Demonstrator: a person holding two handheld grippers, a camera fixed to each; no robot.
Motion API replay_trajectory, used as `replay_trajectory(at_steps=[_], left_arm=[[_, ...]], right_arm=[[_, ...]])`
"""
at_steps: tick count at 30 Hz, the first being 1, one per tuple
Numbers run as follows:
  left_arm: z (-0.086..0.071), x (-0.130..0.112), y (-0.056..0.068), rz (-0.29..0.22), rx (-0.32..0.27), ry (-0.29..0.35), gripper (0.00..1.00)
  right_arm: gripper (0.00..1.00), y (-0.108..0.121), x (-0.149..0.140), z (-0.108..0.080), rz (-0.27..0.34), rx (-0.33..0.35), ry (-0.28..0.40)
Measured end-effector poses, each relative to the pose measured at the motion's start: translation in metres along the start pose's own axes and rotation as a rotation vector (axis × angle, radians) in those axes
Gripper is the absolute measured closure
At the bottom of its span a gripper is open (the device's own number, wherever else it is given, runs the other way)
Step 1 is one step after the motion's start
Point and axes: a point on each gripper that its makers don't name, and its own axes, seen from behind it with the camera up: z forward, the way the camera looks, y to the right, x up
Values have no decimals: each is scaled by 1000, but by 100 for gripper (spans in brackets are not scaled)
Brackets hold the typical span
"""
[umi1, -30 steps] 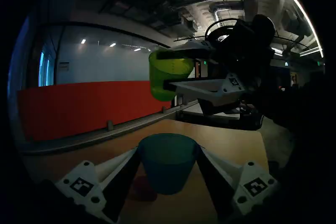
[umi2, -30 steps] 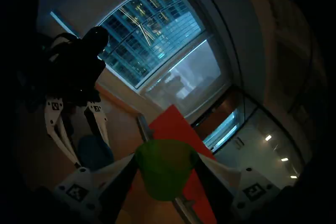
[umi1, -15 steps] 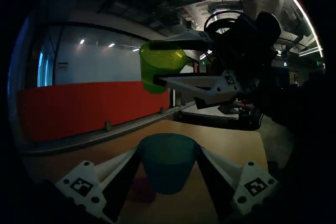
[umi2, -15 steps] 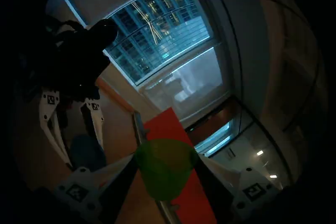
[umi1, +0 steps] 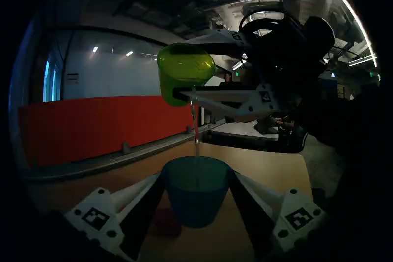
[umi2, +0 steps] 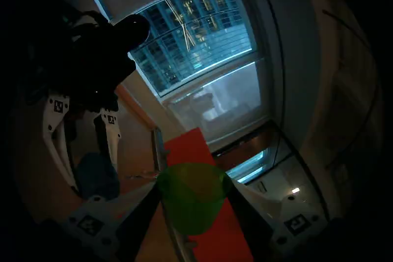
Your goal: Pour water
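Note:
In the left gripper view my left gripper (umi1: 196,198) is shut on a blue cup (umi1: 196,190), held upright just above the wooden table (umi1: 275,168). Above it my right gripper (umi1: 194,72) is shut on a green cup (umi1: 184,72), tipped over with its rim toward the blue cup. A thin stream of water (umi1: 195,124) falls from the green cup into the blue one. In the right gripper view the green cup (umi2: 193,203) sits between my right gripper's (umi2: 193,208) fingers, and the left gripper (umi2: 86,154) with the blue cup (umi2: 97,176) shows at the lower left.
A red panel wall (umi1: 98,127) runs behind the table's far edge. A small red object (umi1: 167,222) lies on the table under the blue cup. A large window (umi2: 196,70) fills the upper part of the right gripper view. The room is dim.
The right gripper has risen and tipped the green cup further. Water now streams from it into the blue cup. The left gripper has stayed still.

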Motion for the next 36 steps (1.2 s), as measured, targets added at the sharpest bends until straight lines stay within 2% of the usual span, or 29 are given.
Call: replay_trajectory(at_steps=[36], left_arm=[[2,1,2,7,-9,-3,11]], right_arm=[[9,11,-1,4,-158,-34,4]])
